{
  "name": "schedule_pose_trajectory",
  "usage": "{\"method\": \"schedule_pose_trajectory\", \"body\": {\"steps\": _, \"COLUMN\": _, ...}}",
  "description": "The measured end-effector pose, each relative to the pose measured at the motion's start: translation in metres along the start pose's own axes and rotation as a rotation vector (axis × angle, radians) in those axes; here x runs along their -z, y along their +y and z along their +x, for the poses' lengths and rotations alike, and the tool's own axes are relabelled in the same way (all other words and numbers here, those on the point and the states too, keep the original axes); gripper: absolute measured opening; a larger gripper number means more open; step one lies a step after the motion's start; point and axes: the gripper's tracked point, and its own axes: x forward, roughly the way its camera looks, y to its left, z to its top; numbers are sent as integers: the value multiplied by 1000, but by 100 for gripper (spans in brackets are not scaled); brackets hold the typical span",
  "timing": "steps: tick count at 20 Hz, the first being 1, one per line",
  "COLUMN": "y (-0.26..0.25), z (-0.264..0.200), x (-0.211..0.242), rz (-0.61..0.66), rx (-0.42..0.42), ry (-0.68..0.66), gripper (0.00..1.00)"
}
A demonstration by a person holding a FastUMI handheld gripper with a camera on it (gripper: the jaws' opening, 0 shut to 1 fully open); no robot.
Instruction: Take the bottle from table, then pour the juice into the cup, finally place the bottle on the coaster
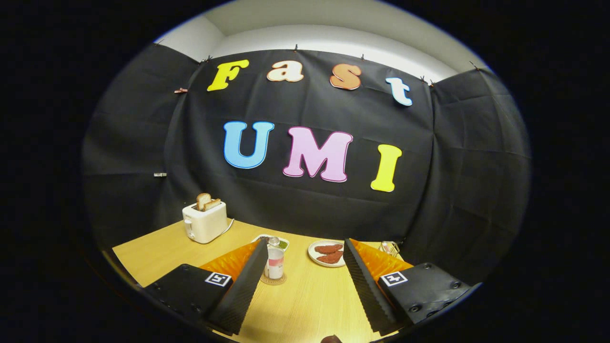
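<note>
Gripper view: we see gripper (305,267) spread wide, ribbed fingers (245,286) holding nothing, above wood-grain table (305,305). Small clear bottle (274,261), metal cap, pale label, stands upright on round woven coaster (273,279), just beside left finger's inner face, whether touching we cannot tell. Beyond: round plate (327,254) of flat reddish pieces, boxy white toaster (205,222) with bread slices, wire object (390,247), shallow dish (281,242) behind bottle.

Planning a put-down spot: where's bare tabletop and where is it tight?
Free: table between the open gripper fingers, short of the bottle on its coaster; also between toaster and near edge. Crowded: far side, around bottle, small dish and plate.
</note>
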Motion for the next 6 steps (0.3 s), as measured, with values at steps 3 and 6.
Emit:
{"method": "schedule_pose_trajectory", "body": {"steps": 3, "y": -17, "z": -28, "x": -9, "rz": 10, "rx": 37, "ry": -7, "gripper": 97}}
{"method": "schedule_pose_trajectory", "body": {"steps": 6, "y": -26, "z": -50, "x": -14, "rz": 47, "rx": 73, "ry": 0, "gripper": 97}}
